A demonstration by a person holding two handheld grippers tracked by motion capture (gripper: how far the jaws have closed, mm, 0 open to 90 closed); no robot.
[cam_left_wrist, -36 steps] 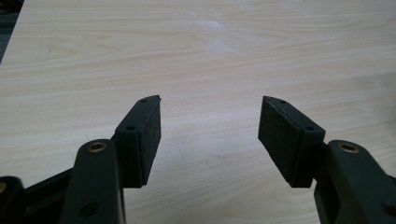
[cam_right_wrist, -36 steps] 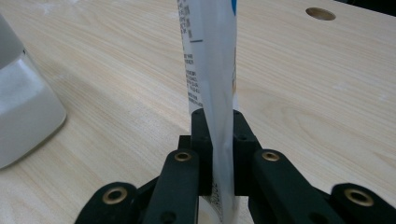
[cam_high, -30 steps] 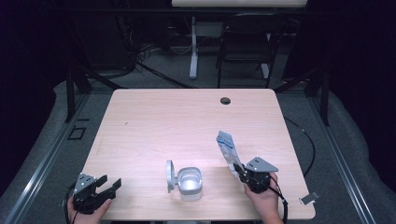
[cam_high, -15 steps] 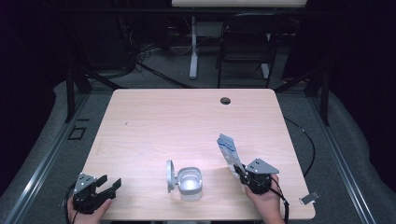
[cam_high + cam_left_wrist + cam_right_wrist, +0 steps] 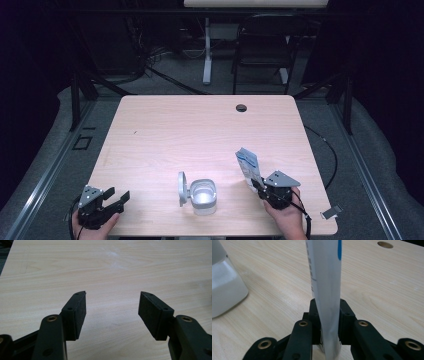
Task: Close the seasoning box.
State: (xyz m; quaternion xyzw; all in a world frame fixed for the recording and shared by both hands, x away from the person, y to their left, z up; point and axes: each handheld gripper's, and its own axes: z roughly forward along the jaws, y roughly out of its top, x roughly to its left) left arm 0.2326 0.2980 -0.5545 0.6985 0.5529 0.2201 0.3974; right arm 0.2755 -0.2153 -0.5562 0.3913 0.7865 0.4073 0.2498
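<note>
A white pouch with blue print (image 5: 247, 164) stands tilted up from my right gripper (image 5: 257, 184) at the table's front right. In the right gripper view the pouch (image 5: 327, 277) rises between the two black pads (image 5: 345, 315), which have just been opening but still touch its sides. A white container (image 5: 202, 195) with its hinged lid (image 5: 181, 188) flipped open sits at the front middle, left of that gripper. My left gripper (image 5: 120, 199) rests at the front left corner. Its jaws (image 5: 112, 307) stand wide apart over bare wood.
The light wooden table (image 5: 200, 130) has a round cable hole (image 5: 241, 107) near its far edge. The container's side (image 5: 224, 290) lies close at the left in the right gripper view. A chair and desk legs stand behind the table.
</note>
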